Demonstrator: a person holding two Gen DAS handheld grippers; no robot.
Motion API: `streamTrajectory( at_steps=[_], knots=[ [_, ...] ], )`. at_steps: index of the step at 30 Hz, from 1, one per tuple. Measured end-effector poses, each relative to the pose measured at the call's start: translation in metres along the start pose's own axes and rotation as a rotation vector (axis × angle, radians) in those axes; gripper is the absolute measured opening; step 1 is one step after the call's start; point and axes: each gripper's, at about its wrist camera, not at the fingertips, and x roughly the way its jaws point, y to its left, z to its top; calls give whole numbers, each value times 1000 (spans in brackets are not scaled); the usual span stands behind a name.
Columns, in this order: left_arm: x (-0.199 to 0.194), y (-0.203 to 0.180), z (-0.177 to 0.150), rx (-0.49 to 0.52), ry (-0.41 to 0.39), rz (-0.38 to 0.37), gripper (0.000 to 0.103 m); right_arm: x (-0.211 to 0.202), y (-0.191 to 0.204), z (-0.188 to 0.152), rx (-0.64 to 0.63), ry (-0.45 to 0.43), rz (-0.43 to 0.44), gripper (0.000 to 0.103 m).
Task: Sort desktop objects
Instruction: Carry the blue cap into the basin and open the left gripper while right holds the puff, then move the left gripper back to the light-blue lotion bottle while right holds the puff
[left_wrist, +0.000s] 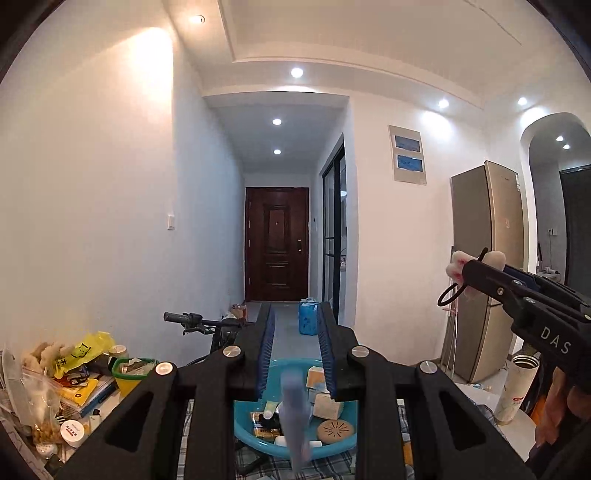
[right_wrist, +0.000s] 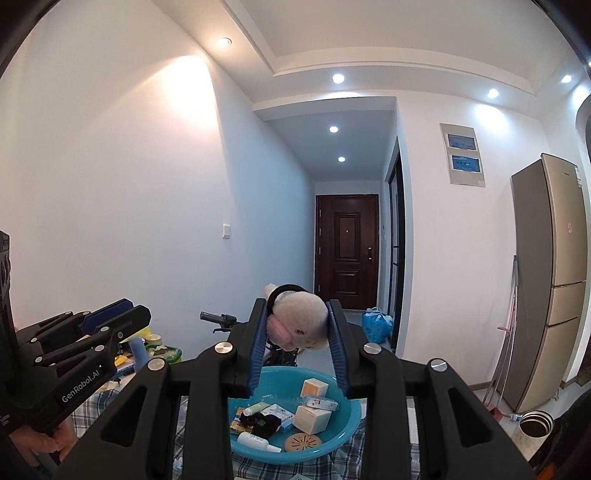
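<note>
- My right gripper (right_wrist: 297, 325) has its jaws clamped on a plush toy (right_wrist: 299, 321), held high at 12 o'clock above the blue basin (right_wrist: 347, 432).
- My left gripper (left_wrist: 295, 350) has jaws nearly closed on a blurred bluish tube (left_wrist: 295, 417), over the same basin.
- I judge this the carrying step; next, lower each thing over the basin and release.
</note>
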Motion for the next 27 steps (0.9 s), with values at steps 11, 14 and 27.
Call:
streamTrajectory(
  at_steps=[11, 14, 27],
  knots=[
    [36, 11, -4, -12, 40, -19, 23, 32, -3, -6, 9, 28, 8, 30],
    [47, 15, -16, -15, 90, -20, 23, 40, -6, -14, 17, 58, 12, 30],
    [54, 17, -52, -9, 234, -21, 23, 34, -12, -38, 18, 154, 16, 30]
  ],
)
